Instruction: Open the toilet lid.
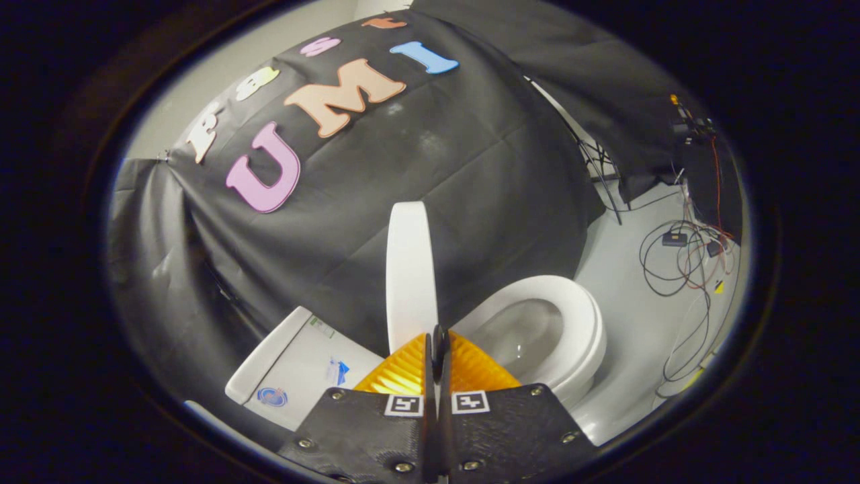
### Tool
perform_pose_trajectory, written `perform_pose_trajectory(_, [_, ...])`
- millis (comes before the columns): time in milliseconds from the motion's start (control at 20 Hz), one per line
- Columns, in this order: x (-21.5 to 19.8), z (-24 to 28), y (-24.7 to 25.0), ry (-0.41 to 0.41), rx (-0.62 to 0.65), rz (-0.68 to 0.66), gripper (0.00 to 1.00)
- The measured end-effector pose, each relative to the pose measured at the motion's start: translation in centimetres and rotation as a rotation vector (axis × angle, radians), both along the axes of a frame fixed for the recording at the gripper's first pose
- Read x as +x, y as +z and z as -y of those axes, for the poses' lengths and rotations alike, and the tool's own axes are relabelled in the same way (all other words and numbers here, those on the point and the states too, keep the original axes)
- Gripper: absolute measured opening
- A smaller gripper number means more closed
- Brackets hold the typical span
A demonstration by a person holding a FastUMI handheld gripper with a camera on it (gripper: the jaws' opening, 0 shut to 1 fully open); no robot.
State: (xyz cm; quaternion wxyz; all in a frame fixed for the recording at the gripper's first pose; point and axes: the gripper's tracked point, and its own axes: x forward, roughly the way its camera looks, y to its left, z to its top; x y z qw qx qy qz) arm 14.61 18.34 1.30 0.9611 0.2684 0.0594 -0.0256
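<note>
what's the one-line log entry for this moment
lid: raised upright | bowl: open, seat down | tongs: closed, at lid's lower edge, grip unclear | tank: beside lid

Black cloth (430,202) hangs in creased folds as the booth's wall, with a pale plain wall (201,87) showing above it. The floor (625,336) is smooth and light grey. A thin black stand (600,176) props up another dark drape (605,87). Tangled black and red cables (678,269) lie on the floor, running up to small devices (692,128) on the drape.
</note>
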Motion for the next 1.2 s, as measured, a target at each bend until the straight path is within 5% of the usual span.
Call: perform_pose_trajectory(1200, [-1.2,-9.3,3.5,0.05,-0.248,0.008,0.02])
